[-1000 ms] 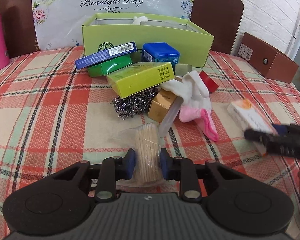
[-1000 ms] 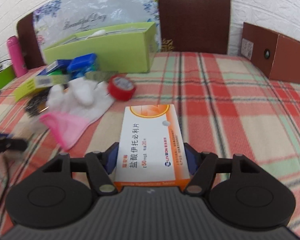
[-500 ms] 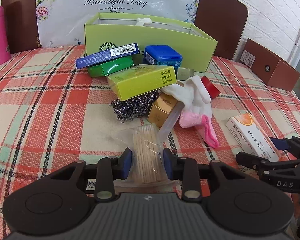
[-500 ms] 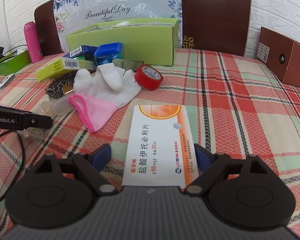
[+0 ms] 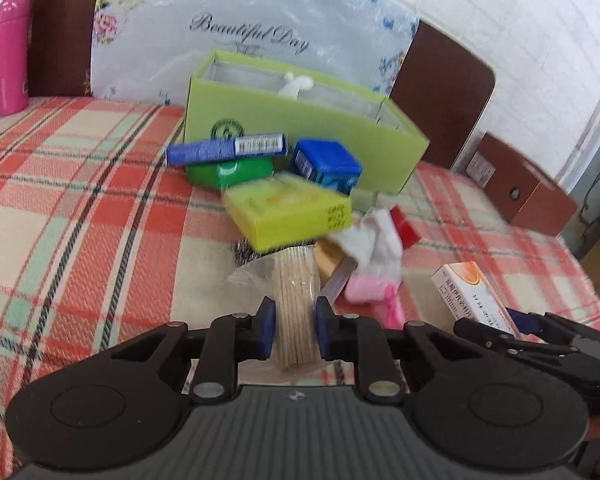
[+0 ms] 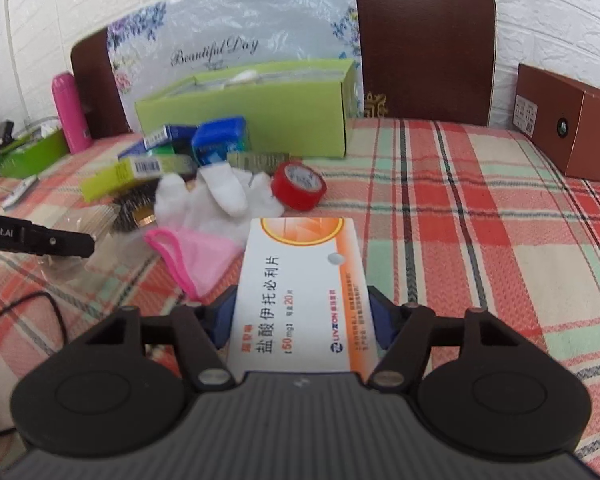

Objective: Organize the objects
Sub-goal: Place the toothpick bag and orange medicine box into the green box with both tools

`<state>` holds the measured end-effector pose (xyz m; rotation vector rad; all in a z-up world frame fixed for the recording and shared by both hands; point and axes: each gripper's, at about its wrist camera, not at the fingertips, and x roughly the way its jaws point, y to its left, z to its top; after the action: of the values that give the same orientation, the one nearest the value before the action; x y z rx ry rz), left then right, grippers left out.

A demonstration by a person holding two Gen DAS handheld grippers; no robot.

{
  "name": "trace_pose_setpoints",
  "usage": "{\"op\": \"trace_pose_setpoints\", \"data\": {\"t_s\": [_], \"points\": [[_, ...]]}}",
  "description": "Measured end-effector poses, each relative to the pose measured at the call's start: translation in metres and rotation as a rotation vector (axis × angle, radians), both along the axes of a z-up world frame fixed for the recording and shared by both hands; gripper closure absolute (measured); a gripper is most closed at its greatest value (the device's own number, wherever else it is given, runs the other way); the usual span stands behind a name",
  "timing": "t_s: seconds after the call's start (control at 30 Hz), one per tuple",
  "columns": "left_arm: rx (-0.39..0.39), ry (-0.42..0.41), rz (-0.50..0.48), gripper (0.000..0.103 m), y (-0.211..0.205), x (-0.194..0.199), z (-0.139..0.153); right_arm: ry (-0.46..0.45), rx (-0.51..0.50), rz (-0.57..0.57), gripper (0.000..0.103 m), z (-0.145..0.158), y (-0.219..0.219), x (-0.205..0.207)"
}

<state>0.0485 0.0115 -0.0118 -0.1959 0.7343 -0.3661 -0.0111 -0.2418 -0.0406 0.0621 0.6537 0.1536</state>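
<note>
My left gripper (image 5: 294,320) is closing, and its blue pads press on a bundle of toothpicks (image 5: 294,288) in a clear plastic bag, held just above the plaid cloth. The right gripper (image 6: 302,312) is closing too, both pads against the long sides of a white and orange medicine box (image 6: 300,288) that lies on the cloth. In the left wrist view that box (image 5: 468,292) sits at the far right between the right gripper's fingers (image 5: 480,328). An open green cardboard box (image 5: 300,120) stands at the back of the table.
In front of the green box is a pile: flat blue box (image 5: 228,148), green box (image 5: 228,172), blue cube box (image 5: 326,164), yellow-green box (image 5: 288,208), white and pink glove (image 5: 376,256), red tape roll (image 6: 298,184). A pink bottle (image 5: 10,52) stands far left, a brown box (image 5: 528,188) right.
The left gripper tightened on the toothpick bag and lifted it off the cloth. The right jaws spread wide, then closed onto the medicine box.
</note>
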Motion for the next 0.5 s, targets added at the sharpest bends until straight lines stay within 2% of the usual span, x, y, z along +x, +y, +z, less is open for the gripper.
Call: {"op": "trace_pose_setpoints", "data": {"t_s": [0.27,0.5], "points": [[-0.065,-0.15,-0.04,0.082,-0.002,0.008,0.052,-0.145,0.032,0.031,0.038,0.049,0.002,0.014],[-0.085,-0.227,-0.052,0.082,-0.012,0.032,0.078,-0.222,0.029,0.048,0.038,0.072,0.012,0.044]]}}
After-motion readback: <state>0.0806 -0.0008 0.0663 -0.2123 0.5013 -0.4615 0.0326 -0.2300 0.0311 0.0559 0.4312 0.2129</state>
